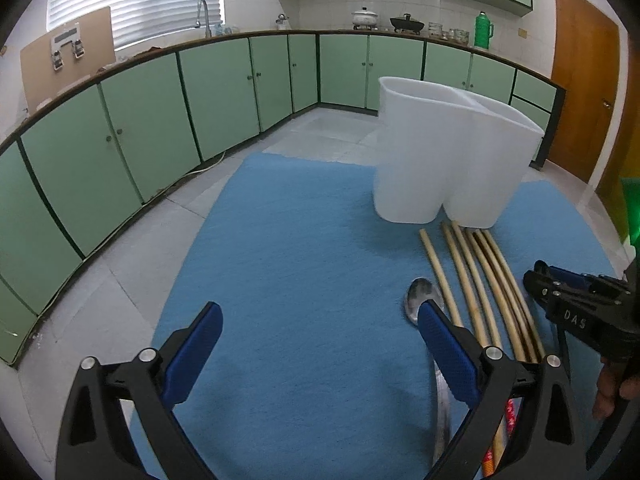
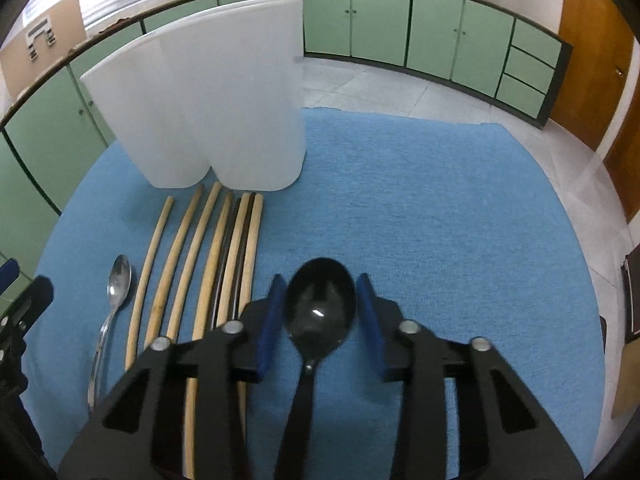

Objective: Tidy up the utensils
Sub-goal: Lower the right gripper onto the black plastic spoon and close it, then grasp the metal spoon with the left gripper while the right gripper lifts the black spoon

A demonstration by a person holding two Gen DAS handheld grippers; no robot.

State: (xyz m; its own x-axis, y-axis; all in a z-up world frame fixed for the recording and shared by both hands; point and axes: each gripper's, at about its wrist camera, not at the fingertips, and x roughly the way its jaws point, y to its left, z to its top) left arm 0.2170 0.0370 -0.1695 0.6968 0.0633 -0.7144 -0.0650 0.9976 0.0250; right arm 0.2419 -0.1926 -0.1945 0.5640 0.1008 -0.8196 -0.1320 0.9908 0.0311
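A blue textile mat (image 2: 420,208) is being used as the work surface, and it is lying on a floor of pale grey tiles (image 1: 132,264) in a kitchen. The room is being bounded by a long run of mint-green base cabinets (image 1: 224,92) under a dark countertop, with a tap (image 1: 203,16) below a window blind, a green flask (image 1: 483,30) on the counter and a brown wooden door (image 1: 582,92) to the right. A white translucent two-compartment plastic holder (image 2: 208,108) is standing upright on the mat, and several long bamboo chopsticks (image 2: 208,248) are lying side by side in front of it, their far tips near its base. A silver metal spoon (image 2: 118,280) is lying just beside the leftmost chopstick. The right gripper (image 2: 322,312) is being held low over the mat with its blue-padded jaws narrowed around the bowl of a black plastic spoon (image 2: 322,304); the left pad looks pressed to the bowl's edge, while a slim gap is showing at the right pad. The left gripper (image 1: 320,344) is being held wide open above bare mat, with nothing between its jaws, its right finger overlapping the silver spoon's neck.
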